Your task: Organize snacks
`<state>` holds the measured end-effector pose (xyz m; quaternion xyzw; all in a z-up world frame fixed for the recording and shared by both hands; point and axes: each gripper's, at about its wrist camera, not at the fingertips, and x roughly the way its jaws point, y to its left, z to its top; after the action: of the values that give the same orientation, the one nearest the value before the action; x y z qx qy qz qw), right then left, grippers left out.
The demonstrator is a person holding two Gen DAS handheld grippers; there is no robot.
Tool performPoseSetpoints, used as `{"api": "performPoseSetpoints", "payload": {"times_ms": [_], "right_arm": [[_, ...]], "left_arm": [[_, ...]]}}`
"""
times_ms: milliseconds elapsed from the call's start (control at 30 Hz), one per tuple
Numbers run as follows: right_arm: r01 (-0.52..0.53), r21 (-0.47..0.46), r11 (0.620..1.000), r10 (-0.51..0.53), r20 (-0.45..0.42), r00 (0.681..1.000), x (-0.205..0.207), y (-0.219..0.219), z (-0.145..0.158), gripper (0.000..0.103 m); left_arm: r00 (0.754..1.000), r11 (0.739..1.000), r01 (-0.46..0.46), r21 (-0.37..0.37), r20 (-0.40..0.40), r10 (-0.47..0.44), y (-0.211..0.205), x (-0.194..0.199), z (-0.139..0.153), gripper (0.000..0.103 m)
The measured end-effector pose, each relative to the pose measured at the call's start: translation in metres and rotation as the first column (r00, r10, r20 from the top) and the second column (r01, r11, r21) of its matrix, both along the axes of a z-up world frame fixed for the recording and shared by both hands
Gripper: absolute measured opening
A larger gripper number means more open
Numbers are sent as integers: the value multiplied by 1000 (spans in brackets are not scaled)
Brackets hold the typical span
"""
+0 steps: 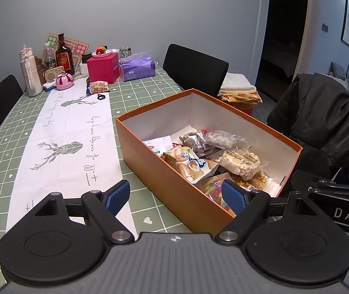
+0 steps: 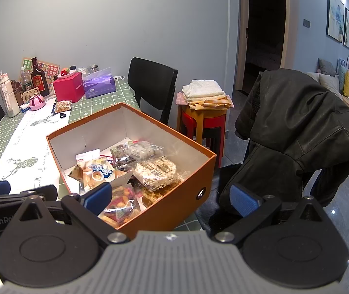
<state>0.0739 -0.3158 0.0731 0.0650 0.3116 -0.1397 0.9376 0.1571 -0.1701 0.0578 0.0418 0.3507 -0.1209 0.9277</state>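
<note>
Item: orange box [image 1: 174, 183], lidless, centre of frame on the green checked tablecloth [image 1: 3, 152], holding the snack packets [image 1: 240, 161] heaped in its lower-right half. One more snack bag [image 1: 99, 87] lay upper left, well apart, near the red box [image 1: 102, 68]. Your left gripper [image 1: 177, 197] was spread wide, empty; your right gripper [image 2: 172, 199] likewise released, holding nothing.

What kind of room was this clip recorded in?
Most likely a home dining area: a dining table under a green checked cloth, black chairs around it, and a sofa with cushions in the room beyond.
</note>
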Motion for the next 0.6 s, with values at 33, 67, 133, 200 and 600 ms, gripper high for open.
{"api": "performPoseSetpoints", "payload": {"times_ms": [33, 67, 133, 200, 600], "right_arm": [[0, 0, 1000, 0, 0, 1000, 0, 0, 0, 100], [1, 0, 1000, -1, 0, 1000, 0, 0, 0, 100], [1, 1, 1000, -1, 0, 1000, 0, 0, 0, 100], [3, 3, 1000, -3, 1, 1000, -1, 0, 0, 100], [4, 3, 1000, -4, 1, 1000, -1, -1, 0, 100]], "left_arm": [[1000, 1000, 0, 0, 0, 0, 0, 0, 0, 99], [1000, 1000, -1, 0, 0, 1, -1, 1, 0, 99], [1000, 1000, -1, 0, 0, 1, -1, 1, 0, 99], [1000, 1000, -1, 0, 0, 1, -1, 1, 0, 99], [1000, 1000, 0, -1, 1, 0, 0, 0, 0, 99]]}}
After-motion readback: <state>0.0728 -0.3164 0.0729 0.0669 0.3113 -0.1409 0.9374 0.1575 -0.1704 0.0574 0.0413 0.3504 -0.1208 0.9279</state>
